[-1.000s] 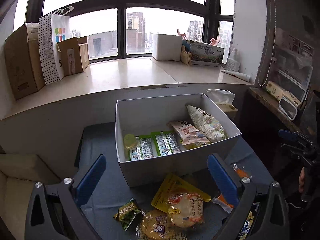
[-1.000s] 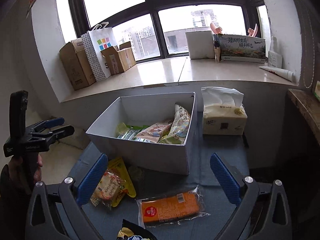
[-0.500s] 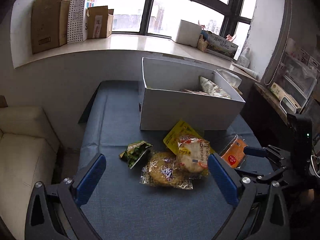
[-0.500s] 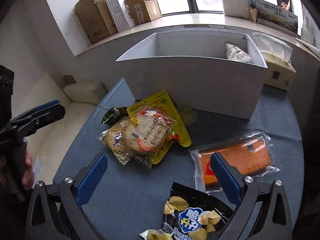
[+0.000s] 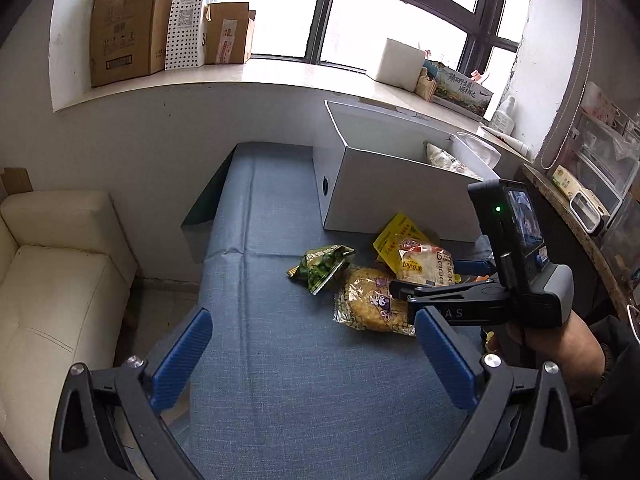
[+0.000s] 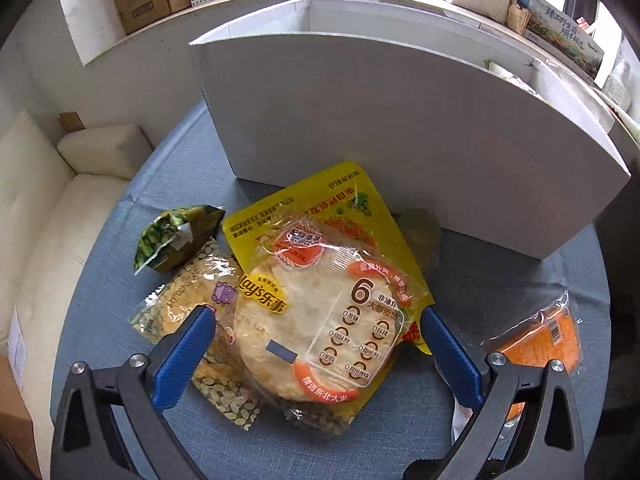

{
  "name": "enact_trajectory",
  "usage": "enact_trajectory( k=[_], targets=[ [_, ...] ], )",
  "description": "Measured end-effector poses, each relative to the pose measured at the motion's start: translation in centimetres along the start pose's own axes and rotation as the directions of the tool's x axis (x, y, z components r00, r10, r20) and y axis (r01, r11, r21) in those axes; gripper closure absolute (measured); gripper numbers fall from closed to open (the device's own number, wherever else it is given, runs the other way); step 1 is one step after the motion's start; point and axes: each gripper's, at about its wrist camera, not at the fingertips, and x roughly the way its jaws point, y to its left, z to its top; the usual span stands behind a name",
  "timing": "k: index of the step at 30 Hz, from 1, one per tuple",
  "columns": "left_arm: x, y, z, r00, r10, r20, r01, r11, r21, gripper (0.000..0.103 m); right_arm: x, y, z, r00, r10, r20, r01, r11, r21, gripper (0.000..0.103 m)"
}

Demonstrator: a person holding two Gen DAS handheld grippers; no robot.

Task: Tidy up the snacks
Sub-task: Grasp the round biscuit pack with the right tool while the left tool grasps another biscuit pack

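Note:
A white box (image 5: pixel 400 192) (image 6: pixel 400 132) stands on the blue table and holds a patterned snack bag (image 5: pixel 444 160). In front of it lies a pile: a clear Lay's rice-cracker bag (image 6: pixel 320 320) (image 5: pixel 424 266) on top of a yellow pouch (image 6: pixel 304 208) and a clear bag of yellow snacks (image 6: pixel 200 304) (image 5: pixel 372 300), with a green packet (image 6: pixel 172 236) (image 5: pixel 324 264) at the left. My right gripper (image 6: pixel 316 340) is open, its blue fingers on either side of the Lay's bag. My left gripper (image 5: pixel 312 360) is open over bare cloth, well back from the pile.
An orange packet (image 6: pixel 548 332) lies right of the pile. A cream sofa (image 5: pixel 52 288) borders the table on the left. Cardboard boxes (image 5: pixel 124 24) and a dotted paper bag (image 5: pixel 188 16) stand on the window sill. A hand (image 5: pixel 560 344) holds the right gripper.
My right gripper has come down and forward over the pile, so the Lay's bag now sits between its fingers. My left gripper has pulled back and turned left, away from the box.

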Motion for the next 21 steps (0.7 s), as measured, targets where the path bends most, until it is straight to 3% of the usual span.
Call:
enact_trajectory(
  k=[4,7,16,21],
  targets=[
    [0.6,0.3,-0.4,1.0,-0.007,-0.017,0.007,1.0,-0.003,0.0,0.2,-0.7,-0.1,1.0,0.026,0.018,-0.026,0.999,0.019,0.003],
    [1.4,-0.3,-0.6,0.999,-0.009,-0.033,0.01,1.0,0.009,0.0,-0.8,-1.9,-0.4,0.999,0.02,0.041,-0.022,0.999,0.037,0.023],
    [6.3,-4.7,-1.1,0.991,-0.014,-0.132,0.031,0.991,0.129,0.0,-6.8,-7.3,-2.9,0.979,0.126,0.163,-0.147,0.981,0.124,0.023],
    [10.4,-6.7,-0.9,0.978,-0.012,-0.207,0.048,0.985,0.168,0.0,-9.6,-10.2,-4.4,0.969,0.122,0.214,-0.16,0.972,0.171,0.023]
  ],
)
